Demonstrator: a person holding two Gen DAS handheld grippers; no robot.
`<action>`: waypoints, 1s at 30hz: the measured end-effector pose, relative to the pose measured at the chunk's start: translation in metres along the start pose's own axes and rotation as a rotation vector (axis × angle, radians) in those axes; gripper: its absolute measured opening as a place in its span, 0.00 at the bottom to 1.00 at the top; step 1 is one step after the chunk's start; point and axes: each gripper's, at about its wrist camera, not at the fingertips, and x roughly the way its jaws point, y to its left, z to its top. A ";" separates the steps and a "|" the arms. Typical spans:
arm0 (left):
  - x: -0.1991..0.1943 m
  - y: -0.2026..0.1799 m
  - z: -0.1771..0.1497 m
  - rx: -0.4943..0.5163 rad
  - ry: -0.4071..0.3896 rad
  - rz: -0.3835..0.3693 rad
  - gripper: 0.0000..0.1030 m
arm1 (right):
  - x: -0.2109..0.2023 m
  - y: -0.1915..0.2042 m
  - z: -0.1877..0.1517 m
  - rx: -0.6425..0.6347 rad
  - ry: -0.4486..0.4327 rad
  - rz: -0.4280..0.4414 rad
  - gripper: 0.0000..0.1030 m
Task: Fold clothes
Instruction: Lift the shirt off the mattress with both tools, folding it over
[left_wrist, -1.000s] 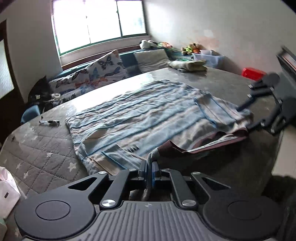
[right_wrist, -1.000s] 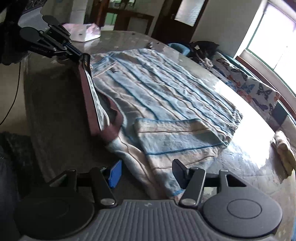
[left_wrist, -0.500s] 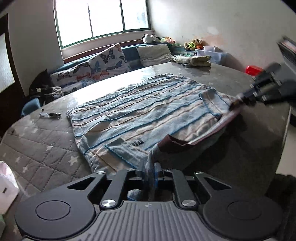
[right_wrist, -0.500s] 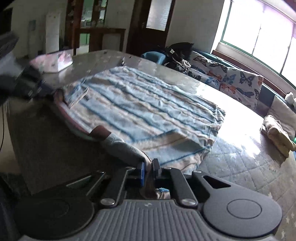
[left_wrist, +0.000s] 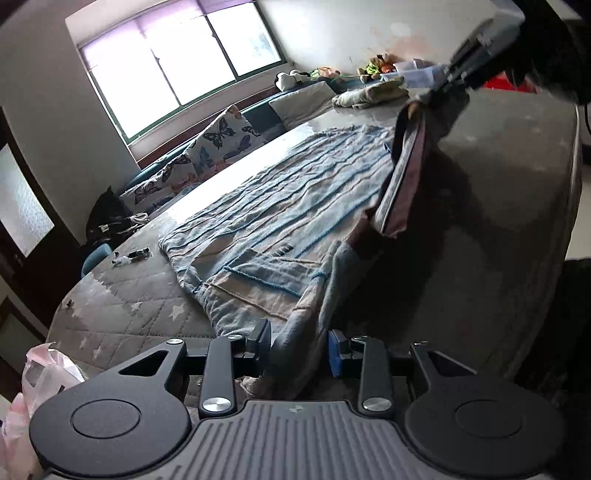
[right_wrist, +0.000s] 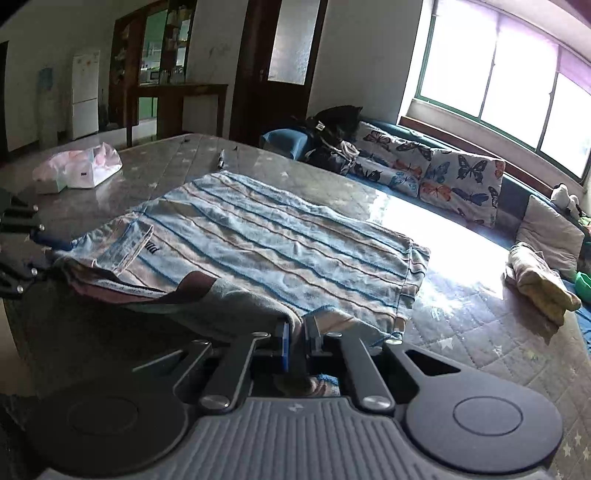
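A blue and beige striped garment (left_wrist: 295, 206) with a brown band lies spread on the grey quilted mattress (left_wrist: 129, 317). My left gripper (left_wrist: 298, 341) is at its near corner; the jaws are opening, and the cloth hangs loose between the fingers (left_wrist: 263, 338) without being pressed. My right gripper (right_wrist: 295, 336) is shut on the garment (right_wrist: 277, 243) at its edge and holds the brown band raised. In the left wrist view the right gripper (left_wrist: 439, 90) shows at the upper right with the fabric draped down from it. In the right wrist view the left gripper (right_wrist: 44, 247) shows at the far left edge.
A pink plastic bag (right_wrist: 77, 170) lies on the mattress beyond the garment. A folded yellowish pile (right_wrist: 539, 280) sits near the window side. Pens (left_wrist: 131, 254) lie past the garment. Butterfly cushions (right_wrist: 443, 177) line the window bench. The mattress edge (left_wrist: 569, 184) drops off on the right.
My left jaws, shut on the garment corner before, have parted. My right gripper went from open to shut on the garment edge and has lifted it.
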 end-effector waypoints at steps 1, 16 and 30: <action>0.001 0.001 -0.001 0.003 0.001 0.007 0.16 | -0.001 0.000 -0.001 0.004 -0.006 -0.003 0.06; -0.091 0.023 0.018 -0.041 -0.146 0.052 0.07 | -0.079 0.020 -0.013 0.028 -0.121 0.031 0.06; -0.044 0.079 0.064 -0.136 -0.175 0.097 0.07 | -0.066 -0.005 0.022 0.084 -0.141 0.053 0.06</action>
